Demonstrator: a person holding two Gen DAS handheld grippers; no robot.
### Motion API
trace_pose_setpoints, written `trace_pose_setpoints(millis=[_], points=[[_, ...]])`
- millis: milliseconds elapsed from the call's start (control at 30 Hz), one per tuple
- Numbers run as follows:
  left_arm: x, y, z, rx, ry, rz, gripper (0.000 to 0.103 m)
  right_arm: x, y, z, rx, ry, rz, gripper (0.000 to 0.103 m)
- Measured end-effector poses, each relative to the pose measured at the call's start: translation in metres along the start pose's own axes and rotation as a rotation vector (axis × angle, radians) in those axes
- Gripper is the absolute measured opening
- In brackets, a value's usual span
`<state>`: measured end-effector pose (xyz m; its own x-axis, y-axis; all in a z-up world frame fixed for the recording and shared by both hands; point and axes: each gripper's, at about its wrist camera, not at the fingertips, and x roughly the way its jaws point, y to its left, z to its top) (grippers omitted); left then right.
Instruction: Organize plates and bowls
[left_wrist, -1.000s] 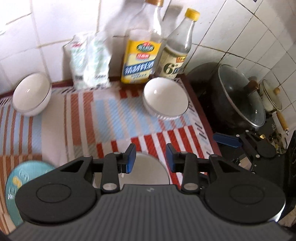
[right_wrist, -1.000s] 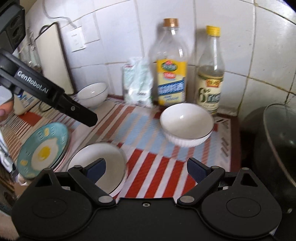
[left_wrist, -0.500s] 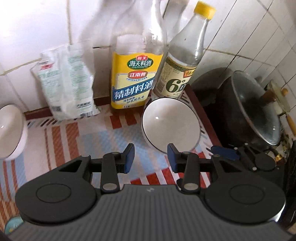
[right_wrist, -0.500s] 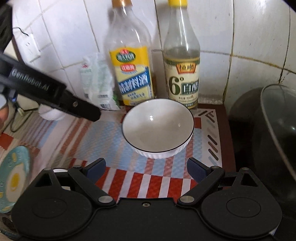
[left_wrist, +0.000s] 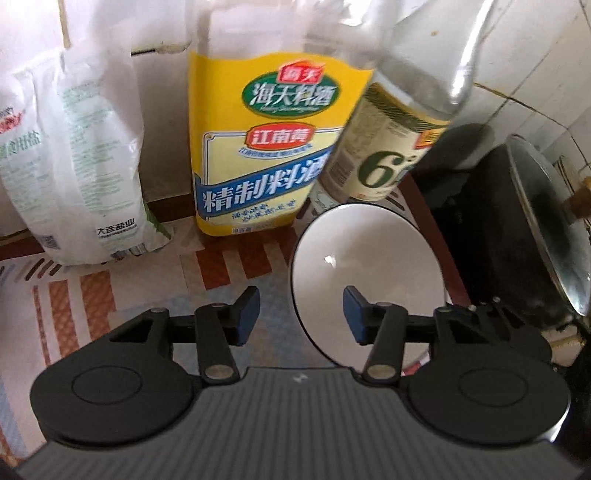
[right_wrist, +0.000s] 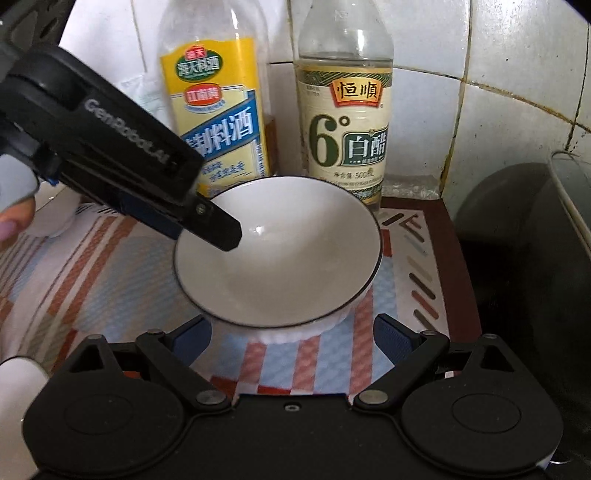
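A white bowl (left_wrist: 369, 273) (right_wrist: 288, 258) with a thin dark rim stands upright on the striped mat (right_wrist: 92, 266), just in front of two bottles. My left gripper (left_wrist: 301, 314) straddles the bowl's left rim. Its jaws are opening, with one pad outside the bowl and one above its inside, neither pressing on it. In the right wrist view one of its fingers (right_wrist: 218, 229) reaches in over that rim from the upper left. My right gripper (right_wrist: 291, 338) stands open at the bowl's near side, its pads wide apart and clear of the wall.
Against the tiled wall stand a yellow-labelled cooking wine bottle (left_wrist: 258, 147), a vinegar bottle (right_wrist: 347, 122) and a white salt bag (left_wrist: 74, 166). A black pot with a glass lid (left_wrist: 517, 240) sits right of the mat. Another white bowl (right_wrist: 55, 218) is at far left.
Both grippers have come forward and down to the bowl by the bottles. The left jaws have widened and now straddle its rim. The teal plate and nearer dish have left view.
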<state>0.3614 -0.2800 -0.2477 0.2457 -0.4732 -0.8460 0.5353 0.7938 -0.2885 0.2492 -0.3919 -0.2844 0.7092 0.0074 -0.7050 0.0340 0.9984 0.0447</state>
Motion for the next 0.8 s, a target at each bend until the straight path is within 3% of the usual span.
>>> trace_pose_setpoints(millis=[33, 67, 100, 200, 367, 800], points=[[0.003, 0.0, 0.001, 0.006, -0.003, 0.017, 0.044, 0.002, 0.001, 0.001, -0.003, -0.003, 0.004, 0.097], [0.005, -0.001, 0.0, 0.013, -0.015, 0.052, 0.028, 0.004, 0.003, 0.002, -0.008, -0.007, 0.005, 0.097], [0.007, -0.001, 0.0, 0.022, -0.022, 0.072, 0.024, 0.006, 0.004, 0.003, -0.017, -0.008, 0.004, 0.097], [0.01, 0.004, 0.0, -0.009, -0.007, 0.016, 0.007, 0.013, 0.009, 0.006, -0.047, -0.011, -0.005, 0.097], [0.005, -0.006, -0.004, 0.014, -0.013, 0.049, 0.006, 0.013, 0.021, 0.006, -0.105, -0.012, -0.05, 0.095], [-0.063, -0.029, -0.04, -0.099, 0.034, 0.047, 0.006, -0.061, 0.031, -0.006, -0.112, 0.057, 0.05, 0.095]])
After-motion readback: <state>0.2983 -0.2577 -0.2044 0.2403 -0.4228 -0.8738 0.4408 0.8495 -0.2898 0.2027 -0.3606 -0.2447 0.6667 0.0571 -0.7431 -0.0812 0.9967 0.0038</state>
